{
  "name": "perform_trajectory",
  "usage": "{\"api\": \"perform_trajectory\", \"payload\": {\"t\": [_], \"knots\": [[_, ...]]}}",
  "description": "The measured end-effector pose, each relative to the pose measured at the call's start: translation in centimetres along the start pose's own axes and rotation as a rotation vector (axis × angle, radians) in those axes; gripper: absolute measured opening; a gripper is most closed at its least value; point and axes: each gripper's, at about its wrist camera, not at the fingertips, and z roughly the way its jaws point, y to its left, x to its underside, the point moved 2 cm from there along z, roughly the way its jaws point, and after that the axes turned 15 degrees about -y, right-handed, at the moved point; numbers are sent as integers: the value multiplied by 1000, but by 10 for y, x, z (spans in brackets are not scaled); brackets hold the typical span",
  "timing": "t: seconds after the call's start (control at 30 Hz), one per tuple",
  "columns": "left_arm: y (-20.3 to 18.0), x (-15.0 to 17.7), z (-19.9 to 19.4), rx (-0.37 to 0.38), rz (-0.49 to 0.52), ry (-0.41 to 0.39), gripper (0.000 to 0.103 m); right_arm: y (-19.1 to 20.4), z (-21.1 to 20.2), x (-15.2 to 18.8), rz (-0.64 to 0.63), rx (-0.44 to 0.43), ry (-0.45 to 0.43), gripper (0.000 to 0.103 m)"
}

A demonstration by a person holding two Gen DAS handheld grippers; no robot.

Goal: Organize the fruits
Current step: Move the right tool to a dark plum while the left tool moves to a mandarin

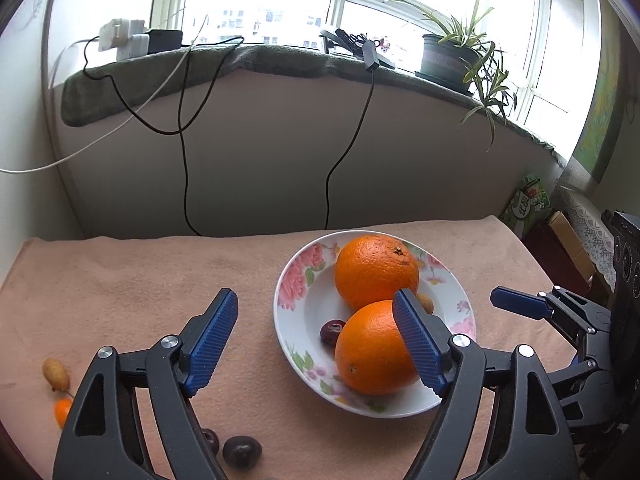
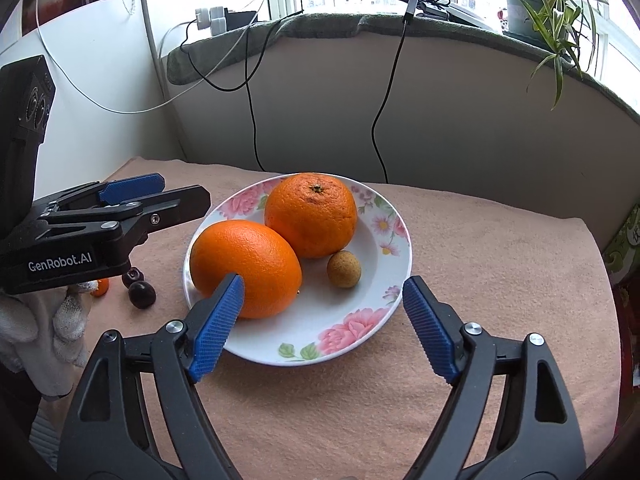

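Oranges [image 2: 276,240], two, already sit in our plate [image 2: 376,312] mid-cloth; cherries [image 1: 241,451] and kumquats [image 1: 56,374] remain at its left edge. Left tongs [image 1: 316,340] and right tongs [image 2: 324,324] gape wide, empty.

A wide window [image 1: 304,12] fills the back of the room and gives strong daylight. Under it, a sill covered by a green cloth [image 1: 280,60] holds a potted plant [image 1: 452,56] and chargers [image 1: 124,38], and cables [image 1: 184,152] hang down the pale wall [image 1: 260,160]. The bench [image 1: 140,280] has a pink cloth.
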Motion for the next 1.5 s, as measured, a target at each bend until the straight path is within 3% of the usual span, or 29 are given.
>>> {"api": "perform_trajectory", "payload": {"t": [0.6,1.23,1.5], "knots": [[20,0,-42,-57,9,-47,81,37,-11,-9,-3,-53,-4,84],[137,33,-100,-232,-125,-34,80,124,9,5,-100,-242,45,84],[150,64,-120,-240,-171,10,77,143,23,13,-116,-284,85,83]]}}
